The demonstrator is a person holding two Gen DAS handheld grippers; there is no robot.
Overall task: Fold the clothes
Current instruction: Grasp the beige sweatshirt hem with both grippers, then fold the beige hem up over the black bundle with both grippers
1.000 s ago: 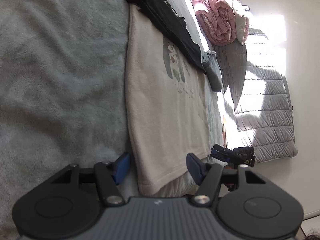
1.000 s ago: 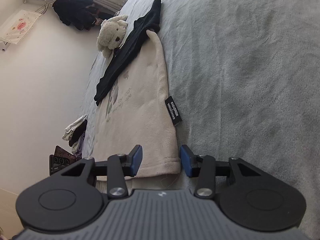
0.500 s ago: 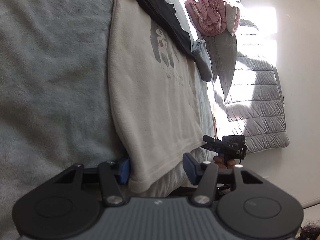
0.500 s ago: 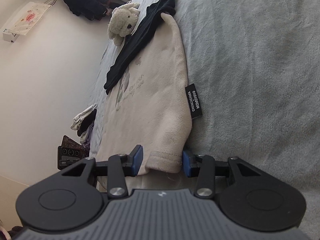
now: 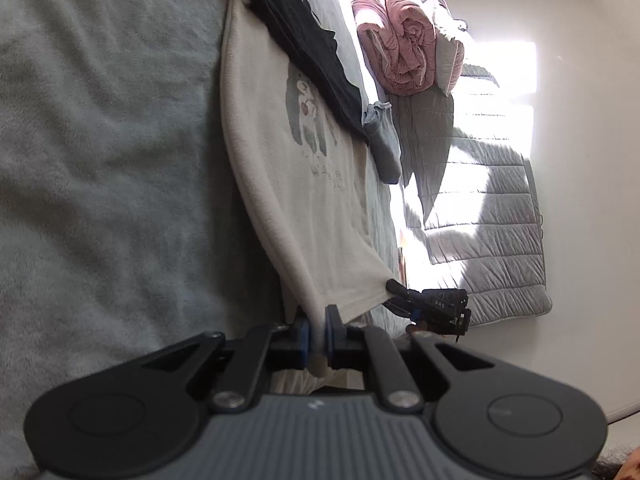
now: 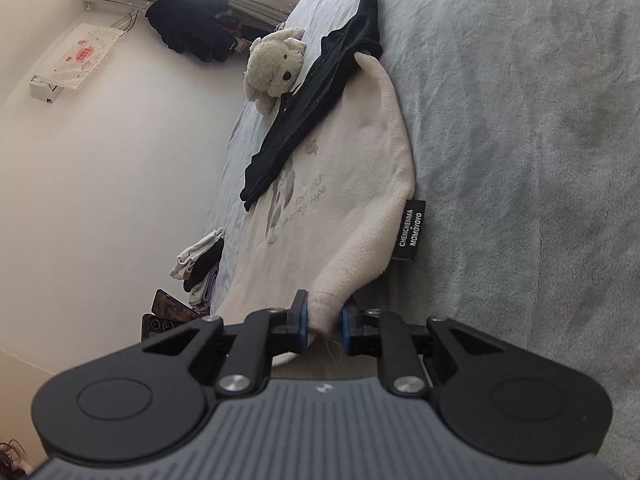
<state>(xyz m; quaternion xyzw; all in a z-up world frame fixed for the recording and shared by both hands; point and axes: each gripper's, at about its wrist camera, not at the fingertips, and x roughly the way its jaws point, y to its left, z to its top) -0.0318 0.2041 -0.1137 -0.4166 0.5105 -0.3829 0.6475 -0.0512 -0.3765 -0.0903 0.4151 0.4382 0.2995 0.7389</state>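
A cream fleece garment with a grey animal print lies flat on the pale green bedspread. My left gripper is shut on one near corner of its hem, which is lifted off the bed. The right gripper is shut on the other near corner of the cream garment, beside a black brand tag. A black garment lies across the cream one's far end. In the left wrist view the other gripper shows dark past the hem's far corner.
A white plush dog sits by the black garment. A rolled pink duvet and a grey quilt lie beyond the bed's edge. A small clothes pile and dark objects lie near the wall. Dark clothes hang under the window.
Both grippers went from open around the hem to shut on its corners. The hem has risen off the bed and the cloth is pulled taut between them.
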